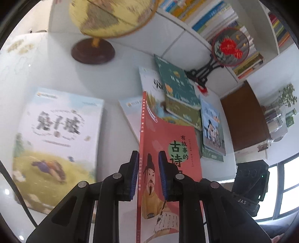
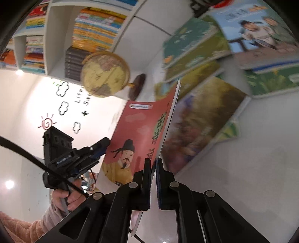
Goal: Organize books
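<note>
A red book (image 1: 173,130) with a robed figure on its cover is held off the white table (image 1: 115,78) by both grippers. My left gripper (image 1: 148,155) is shut on it near the spine, one pad on each cover. In the right wrist view the red book (image 2: 142,121) stands tilted, and my right gripper (image 2: 153,160) is shut on its thin page edge. The left gripper (image 2: 105,144) shows there too, clamped on the book's far side, held by a person's hand (image 2: 69,198). A white book with a rabbit picture (image 1: 58,142) lies flat on the left.
A loose pile of books, a green one (image 1: 177,89) on top and a blue one (image 1: 213,123) beside it, lies behind the red book. A globe (image 1: 112,16) stands at the back left. White shelves (image 1: 214,22) full of books and a round embroidered fan (image 1: 230,46) line the back.
</note>
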The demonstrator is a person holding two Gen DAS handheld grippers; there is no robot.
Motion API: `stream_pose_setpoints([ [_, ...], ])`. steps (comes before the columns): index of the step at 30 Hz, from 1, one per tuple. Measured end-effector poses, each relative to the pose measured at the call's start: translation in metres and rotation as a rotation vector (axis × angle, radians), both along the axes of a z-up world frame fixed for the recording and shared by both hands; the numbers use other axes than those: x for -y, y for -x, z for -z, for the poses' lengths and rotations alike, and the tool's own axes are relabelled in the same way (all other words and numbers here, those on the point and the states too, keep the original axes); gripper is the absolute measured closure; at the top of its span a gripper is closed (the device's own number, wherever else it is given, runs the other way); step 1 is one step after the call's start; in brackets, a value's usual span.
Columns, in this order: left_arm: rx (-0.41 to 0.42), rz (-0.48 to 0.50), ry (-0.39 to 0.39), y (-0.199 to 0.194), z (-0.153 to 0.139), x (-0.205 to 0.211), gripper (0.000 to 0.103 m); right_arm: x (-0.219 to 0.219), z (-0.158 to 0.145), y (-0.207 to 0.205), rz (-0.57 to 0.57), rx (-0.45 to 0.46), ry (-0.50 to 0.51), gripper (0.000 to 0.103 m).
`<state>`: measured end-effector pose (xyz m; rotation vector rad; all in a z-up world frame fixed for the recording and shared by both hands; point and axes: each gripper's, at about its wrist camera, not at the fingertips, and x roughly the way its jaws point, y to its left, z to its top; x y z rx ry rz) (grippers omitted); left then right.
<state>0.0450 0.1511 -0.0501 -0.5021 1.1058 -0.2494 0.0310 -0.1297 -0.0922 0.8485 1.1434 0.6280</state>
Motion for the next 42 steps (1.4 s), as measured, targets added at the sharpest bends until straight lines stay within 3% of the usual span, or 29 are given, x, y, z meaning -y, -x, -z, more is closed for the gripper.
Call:
stream_pose_setpoints([
  [10,0.048,-0.129,-0.085,0.017,-0.025,-0.084,0.085,-0.084,-0.029,-0.036,-0.117,0.076,-0.056,0.098],
  [19,0.017,-0.178,-0.110,0.018,-0.011,-0.146,0.085,-0.161,-0.022,-0.046,-0.216,0.056,-0.030,0.097],
  [33,-0.075,-0.121,-0.124,-0.001,0.039,-0.171,0.085,-0.190,0.002,-0.050,-0.133,-0.012,0.097,0.097],
  [36,-0.111,-0.110,-0.180,-0.005,0.046,-0.170,0.084,-0.190,0.011,-0.049,-0.114,-0.042,0.125,0.097],
  [39,-0.143,-0.134,-0.231,-0.004,0.049,-0.171,0.083,-0.197,0.017,-0.052,-0.141,-0.061,0.281,0.095],
  [42,-0.114,-0.125,-0.249,0.002,0.040,-0.165,0.082,-0.188,-0.004,-0.058,-0.115,0.080,0.588,0.095],
])
